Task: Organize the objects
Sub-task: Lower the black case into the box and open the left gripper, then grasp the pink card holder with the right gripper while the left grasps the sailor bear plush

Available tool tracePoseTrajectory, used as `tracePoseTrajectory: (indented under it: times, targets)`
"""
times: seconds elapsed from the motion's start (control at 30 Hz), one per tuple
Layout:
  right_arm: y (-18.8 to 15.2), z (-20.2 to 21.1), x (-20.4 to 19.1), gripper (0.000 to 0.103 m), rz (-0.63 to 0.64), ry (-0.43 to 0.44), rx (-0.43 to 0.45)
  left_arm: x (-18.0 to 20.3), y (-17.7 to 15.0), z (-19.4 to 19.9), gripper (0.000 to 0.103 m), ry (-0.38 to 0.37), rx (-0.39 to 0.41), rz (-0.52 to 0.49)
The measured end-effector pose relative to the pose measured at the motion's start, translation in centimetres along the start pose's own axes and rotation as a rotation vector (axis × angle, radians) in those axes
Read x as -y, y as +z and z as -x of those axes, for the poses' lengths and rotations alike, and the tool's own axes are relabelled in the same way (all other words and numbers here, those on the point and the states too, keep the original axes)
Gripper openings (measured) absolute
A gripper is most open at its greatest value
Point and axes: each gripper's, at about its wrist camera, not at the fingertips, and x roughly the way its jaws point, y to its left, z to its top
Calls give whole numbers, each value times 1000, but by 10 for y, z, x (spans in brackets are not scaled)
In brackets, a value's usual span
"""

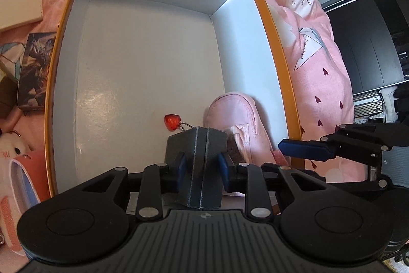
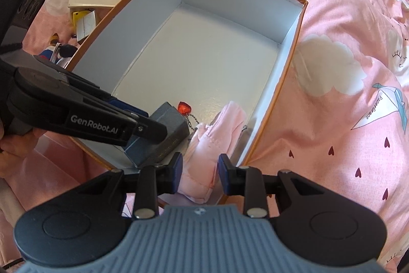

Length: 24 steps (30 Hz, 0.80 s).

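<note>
Grey box: clamped between the blue pads of the left gripper, jaws pressed onto its two side faces. Positioned inside the orange-rimmed storage box, low over the white floor at the near edge, tilted. In the right wrist view the grey box sits at the near-left corner of the storage box, with the left gripper reaching in over the left wall.

Red heart charm on a bead chain: lying on the storage box floor just beyond the grey box, chain running toward it. Same charm visible in the right wrist view.

Pink pouch: resting against the right wall, near the near-right corner, just beside the grey box.

Right gripper: pointing steeply down over the pink pouch, jaws narrowly apart with the pouch end between them; contact of the pads with the fabric cannot be told.

Storage box resting on a pink printed bedspread. Cream box, cards and a plush toy lying on the bedspread beyond the left wall.
</note>
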Motion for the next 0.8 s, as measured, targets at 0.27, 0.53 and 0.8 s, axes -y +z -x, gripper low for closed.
tracePoseTrajectory:
  times: [0.27,0.53,0.8]
  targets:
    - [3,7,-4,33,-5,-4,23,6,-6,11,32,29,44,-86]
    - [11,35,-24,38,-8,35,169,14,-21,75,34,33,180,-243]
    - [38,46,-71,48,51,172,302,-30,-12,152,34,128,303,-175]
